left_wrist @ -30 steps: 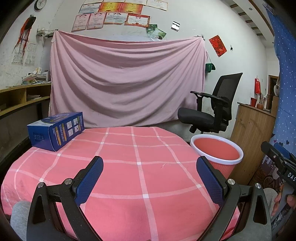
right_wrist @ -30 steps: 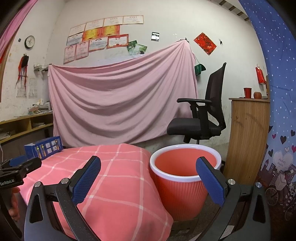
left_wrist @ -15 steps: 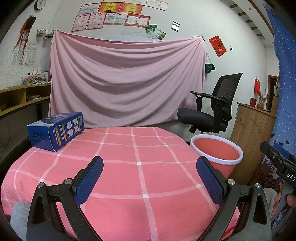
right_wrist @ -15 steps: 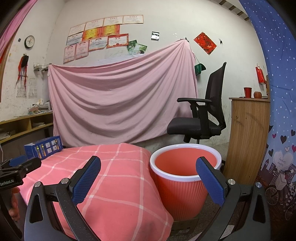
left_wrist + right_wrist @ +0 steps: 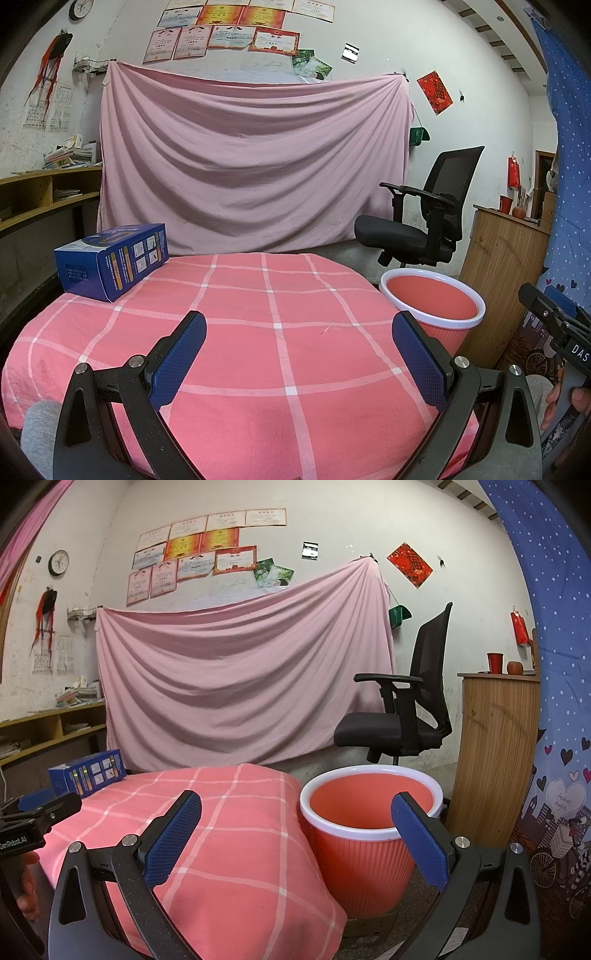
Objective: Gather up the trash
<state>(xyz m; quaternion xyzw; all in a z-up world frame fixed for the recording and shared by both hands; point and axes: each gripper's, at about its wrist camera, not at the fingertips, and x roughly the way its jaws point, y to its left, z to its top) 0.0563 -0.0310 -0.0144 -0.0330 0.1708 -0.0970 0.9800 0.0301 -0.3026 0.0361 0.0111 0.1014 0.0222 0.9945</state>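
A blue cardboard box point(image 5: 110, 266) lies on the far left of the round table with a pink checked cloth point(image 5: 258, 350); it also shows in the right wrist view point(image 5: 86, 773). A red bin with a white rim point(image 5: 434, 312) stands on the floor to the table's right, close in the right wrist view point(image 5: 369, 834). My left gripper point(image 5: 299, 354) is open and empty above the table's near part. My right gripper point(image 5: 295, 834) is open and empty, in front of the bin and the table's right edge. A tiny pale scrap point(image 5: 330, 328) lies on the cloth.
A black office chair point(image 5: 424, 225) stands behind the bin. A wooden cabinet point(image 5: 495, 749) is to the bin's right. A pink sheet point(image 5: 251, 166) hangs on the back wall. Wooden shelves point(image 5: 37, 199) run along the left wall.
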